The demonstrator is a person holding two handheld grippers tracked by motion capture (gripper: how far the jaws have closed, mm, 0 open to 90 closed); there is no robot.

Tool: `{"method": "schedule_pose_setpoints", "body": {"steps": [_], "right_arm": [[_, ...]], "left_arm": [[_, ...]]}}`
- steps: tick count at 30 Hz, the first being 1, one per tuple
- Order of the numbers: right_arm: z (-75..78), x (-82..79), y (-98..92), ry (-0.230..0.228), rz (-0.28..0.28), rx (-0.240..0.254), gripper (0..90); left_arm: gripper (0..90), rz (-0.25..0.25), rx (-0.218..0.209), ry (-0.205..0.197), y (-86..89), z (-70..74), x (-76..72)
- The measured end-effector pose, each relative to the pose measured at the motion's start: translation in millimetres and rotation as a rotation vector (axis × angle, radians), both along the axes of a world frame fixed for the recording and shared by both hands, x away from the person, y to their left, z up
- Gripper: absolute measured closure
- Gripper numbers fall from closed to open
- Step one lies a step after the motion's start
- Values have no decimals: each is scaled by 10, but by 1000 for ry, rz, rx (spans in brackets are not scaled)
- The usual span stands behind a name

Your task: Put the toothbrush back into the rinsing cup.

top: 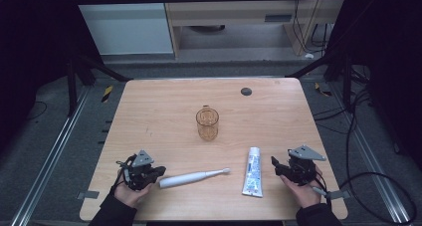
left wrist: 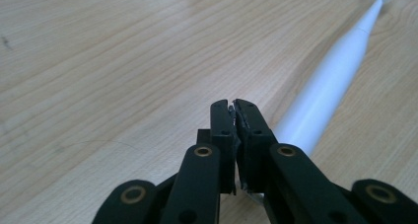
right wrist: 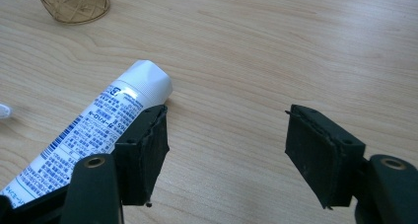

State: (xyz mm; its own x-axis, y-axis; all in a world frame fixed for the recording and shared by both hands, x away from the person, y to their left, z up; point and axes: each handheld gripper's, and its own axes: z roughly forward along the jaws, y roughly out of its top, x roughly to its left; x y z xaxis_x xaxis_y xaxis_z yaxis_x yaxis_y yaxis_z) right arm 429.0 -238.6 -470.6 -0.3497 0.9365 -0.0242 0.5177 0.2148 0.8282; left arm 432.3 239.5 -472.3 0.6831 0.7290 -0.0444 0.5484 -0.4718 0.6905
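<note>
Lying just right of clenched left hand-held gripper [left wrist: 232, 105]: white toothbrush [left wrist: 325, 88], untouched.

We see the toothbrush [left wrist: 335, 71] cut off at upper right, the toothpaste tube [right wrist: 93, 130] at lower left.

White toothbrush [top: 194, 177]; white toothpaste tube [top: 253, 171] with blue print (dense small lettering); amber cup [top: 207, 123] with a cut criss-cross pattern; pale wood-grain table [top: 164, 111]; black grippers
</note>
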Motion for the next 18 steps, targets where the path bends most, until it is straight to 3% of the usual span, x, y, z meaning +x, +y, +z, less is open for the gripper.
{"method": "schedule_pose_setpoints", "body": {"steps": [18], "right_arm": [[-4, 3, -22, -1, -5, -6, 326]], "left_arm": [[889, -40, 19, 34, -80, -16, -63]]}}
